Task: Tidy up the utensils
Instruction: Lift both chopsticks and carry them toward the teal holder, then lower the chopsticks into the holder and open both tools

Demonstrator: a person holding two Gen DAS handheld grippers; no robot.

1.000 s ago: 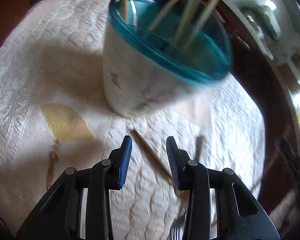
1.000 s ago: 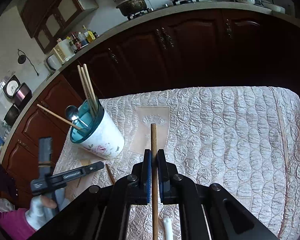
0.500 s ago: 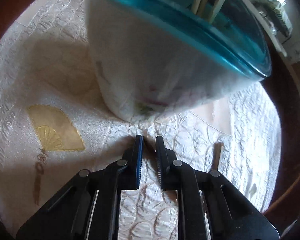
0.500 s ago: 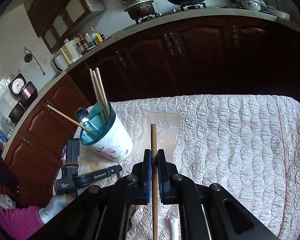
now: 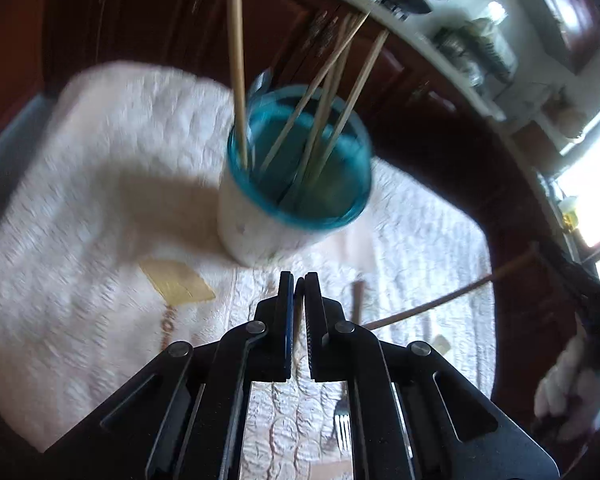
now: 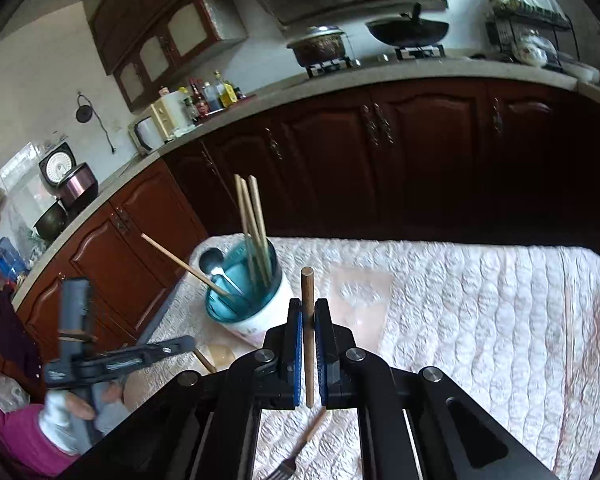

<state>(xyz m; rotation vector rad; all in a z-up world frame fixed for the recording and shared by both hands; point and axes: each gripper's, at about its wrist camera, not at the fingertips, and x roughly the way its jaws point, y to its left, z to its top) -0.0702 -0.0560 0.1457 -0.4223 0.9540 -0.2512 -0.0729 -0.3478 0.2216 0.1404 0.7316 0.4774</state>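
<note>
A white cup with a teal rim (image 5: pixel 256 236) (image 6: pixel 260 322) stands on the quilted cloth and holds several pale chopsticks and a spoon (image 6: pixel 211 260). My left gripper (image 5: pixel 299 280) (image 6: pixel 182 346) hangs just in front of the cup. Its jaws are closing tight on a thin brown chopstick (image 6: pixel 205 360), which is mostly hidden between the pads in the left wrist view. My right gripper (image 6: pixel 308 308) is shut on a brown wooden chopstick (image 6: pixel 308 312) (image 5: pixel 452 294) that stands upright between its pads, right of the cup.
On the cloth near me lie a fork with a wooden handle (image 5: pixel 342 424) (image 6: pixel 312 428) and a short brown stick end (image 5: pixel 356 300). A long thin chopstick (image 6: pixel 567 328) rests near the cloth's right edge. Dark cabinets (image 6: pixel 380 168) rise behind. A gloved hand (image 6: pixel 60 416) holds the left gripper.
The left gripper closed around the brown chopstick lying before the cup, then rose and drew back, so the cup now looks smaller. The right gripper rose with its chopstick still held.
</note>
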